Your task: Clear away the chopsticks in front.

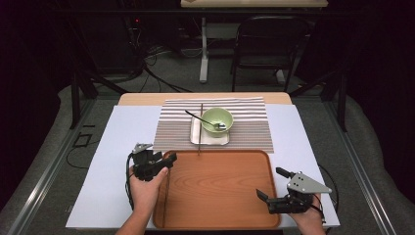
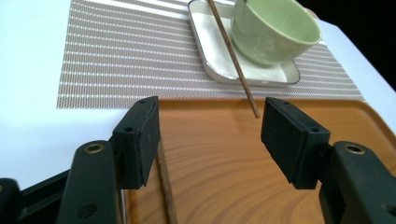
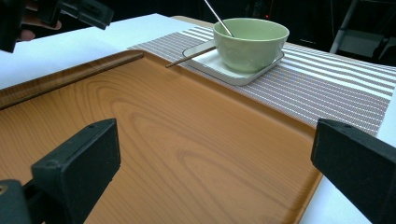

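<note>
A brown chopstick [image 1: 168, 193] lies inside the wooden tray [image 1: 220, 196], along its left rim. My left gripper [image 1: 165, 156] hovers open just above the chopstick's far end, and in the left gripper view the chopstick [image 2: 166, 191] runs beside the left jaw with nothing between the pads. A second chopstick [image 1: 200, 128] rests across the white plate [image 1: 195, 133], its near tip reaching over the tray's far rim. The green bowl [image 1: 217, 121] on the plate holds a spoon [image 1: 199, 118]. My right gripper [image 1: 269, 182] stands wide open and empty over the tray's right rim.
A striped placemat [image 1: 244, 122] lies under the plate, on a white table cover [image 1: 122, 142]. Behind the table stand a dark chair [image 1: 266, 44] and a table leg [image 1: 203, 49], with cables on the floor.
</note>
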`<state>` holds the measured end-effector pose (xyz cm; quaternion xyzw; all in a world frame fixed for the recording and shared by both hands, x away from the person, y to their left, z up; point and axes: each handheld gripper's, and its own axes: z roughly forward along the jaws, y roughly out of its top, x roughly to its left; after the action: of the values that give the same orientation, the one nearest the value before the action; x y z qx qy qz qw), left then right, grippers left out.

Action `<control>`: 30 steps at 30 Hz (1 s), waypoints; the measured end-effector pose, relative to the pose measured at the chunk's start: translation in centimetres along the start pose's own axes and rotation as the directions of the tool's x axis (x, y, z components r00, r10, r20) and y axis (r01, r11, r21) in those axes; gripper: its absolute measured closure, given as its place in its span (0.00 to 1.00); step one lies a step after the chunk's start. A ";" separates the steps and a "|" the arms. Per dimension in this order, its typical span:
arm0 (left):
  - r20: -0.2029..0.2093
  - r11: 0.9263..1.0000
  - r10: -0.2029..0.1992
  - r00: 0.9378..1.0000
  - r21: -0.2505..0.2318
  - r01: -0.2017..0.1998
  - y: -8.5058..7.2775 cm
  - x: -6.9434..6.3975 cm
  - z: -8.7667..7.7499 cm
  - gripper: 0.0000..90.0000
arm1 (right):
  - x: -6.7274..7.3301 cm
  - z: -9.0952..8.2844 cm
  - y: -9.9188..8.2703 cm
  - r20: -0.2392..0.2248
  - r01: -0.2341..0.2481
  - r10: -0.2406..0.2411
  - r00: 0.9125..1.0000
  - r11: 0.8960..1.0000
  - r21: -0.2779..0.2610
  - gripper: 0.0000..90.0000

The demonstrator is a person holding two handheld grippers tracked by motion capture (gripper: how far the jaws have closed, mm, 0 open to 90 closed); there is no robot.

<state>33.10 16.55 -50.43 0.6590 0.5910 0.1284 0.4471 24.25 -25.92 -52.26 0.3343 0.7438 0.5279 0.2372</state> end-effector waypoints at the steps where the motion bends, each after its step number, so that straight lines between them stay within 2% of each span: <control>1: 0.005 1.000 0.004 1.000 0.002 -0.004 0.3 0.0 0.1 0.41 | 0.0 0.0 0.0 0.000 0.000 0.000 1.000 1.000 0.000 0.01; 4: 0.024 1.000 0.010 1.000 0.003 -0.010 1.0 -0.1 0.3 0.42 | 0.0 0.0 0.0 0.000 0.001 -0.001 1.000 1.000 0.000 0.01; 8: 0.042 0.999 0.050 0.998 0.014 -0.051 2.1 -0.2 0.8 0.43 | 0.0 0.0 0.0 0.000 0.000 0.000 1.000 1.000 0.001 0.01; 17: 0.035 0.994 0.109 0.993 0.019 -0.110 3.9 -0.7 1.8 0.43 | 0.0 -0.1 0.0 0.001 -0.003 0.003 1.000 1.000 0.000 0.01; 20: 0.054 0.995 0.091 0.994 0.021 -0.092 4.4 -0.8 2.0 0.39 | 0.0 0.0 0.0 0.001 0.000 0.000 1.000 1.000 0.000 0.01; 21: 0.072 0.997 0.079 0.994 0.020 -0.080 4.7 -0.8 2.1 0.37 | 0.0 0.0 0.0 0.000 0.000 0.000 1.000 1.000 0.001 0.01; 25: 0.064 0.995 0.095 0.993 0.017 -0.096 5.4 -1.0 2.5 0.28 | 0.0 0.0 0.0 0.001 0.002 -0.002 1.000 1.000 0.001 0.01; 28: 0.080 0.997 0.068 0.995 0.043 -0.071 6.0 -0.8 3.4 0.18 | 0.0 0.0 0.0 0.000 0.002 -0.002 1.000 1.000 0.001 0.01; 30: 0.051 0.996 0.059 0.997 0.069 -0.063 6.4 -0.8 3.9 0.18 | 0.0 0.0 0.0 0.000 0.000 0.000 1.000 1.000 0.002 0.01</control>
<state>39.87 14.75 -47.61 0.6952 0.5635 0.1048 0.4339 24.25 -25.97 -52.25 0.3346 0.7442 0.5272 0.2372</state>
